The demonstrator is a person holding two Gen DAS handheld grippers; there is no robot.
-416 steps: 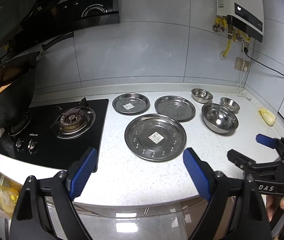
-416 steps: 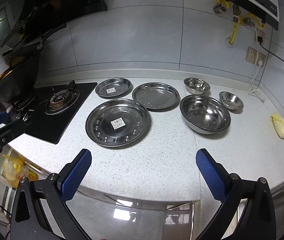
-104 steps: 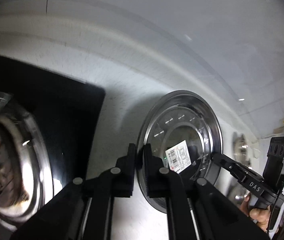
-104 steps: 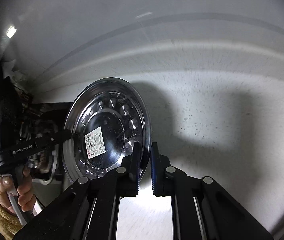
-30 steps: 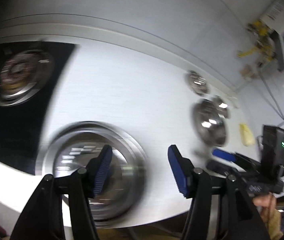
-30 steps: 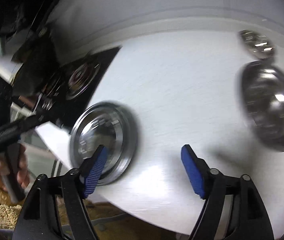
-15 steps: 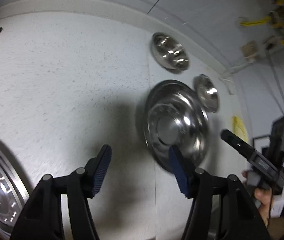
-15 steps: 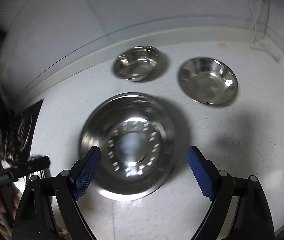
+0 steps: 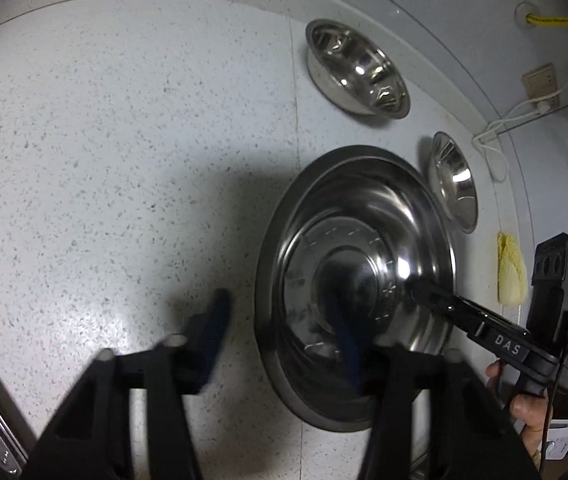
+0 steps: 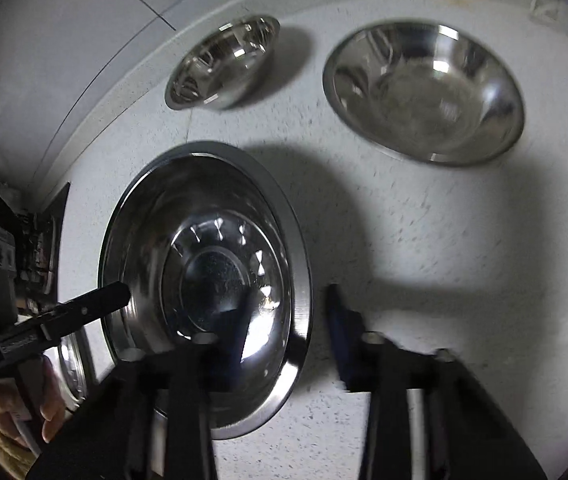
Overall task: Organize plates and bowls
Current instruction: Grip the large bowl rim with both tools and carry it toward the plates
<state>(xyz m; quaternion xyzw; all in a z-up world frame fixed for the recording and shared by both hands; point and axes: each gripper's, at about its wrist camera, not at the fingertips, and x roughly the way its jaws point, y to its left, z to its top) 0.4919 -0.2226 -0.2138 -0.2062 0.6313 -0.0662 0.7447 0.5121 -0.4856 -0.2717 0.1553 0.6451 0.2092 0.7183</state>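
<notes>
Your left gripper [image 9: 280,320] straddles the left rim of the large steel bowl [image 9: 364,208] on the speckled counter [image 9: 124,160]. Its jaws have just been closing but are not yet pinching. Your right gripper [image 10: 290,316], bearing DAS lettering [image 9: 507,347], straddles the opposite rim, likewise closing, pads clear of the metal.

Both grippers left the stacked plates and came down over the large bowl [image 9: 358,280]; the left gripper [image 9: 280,332] and right gripper [image 10: 290,320] straddled its opposite rims, their jaws having just been closing, pads blurred and not visibly clamped
</notes>
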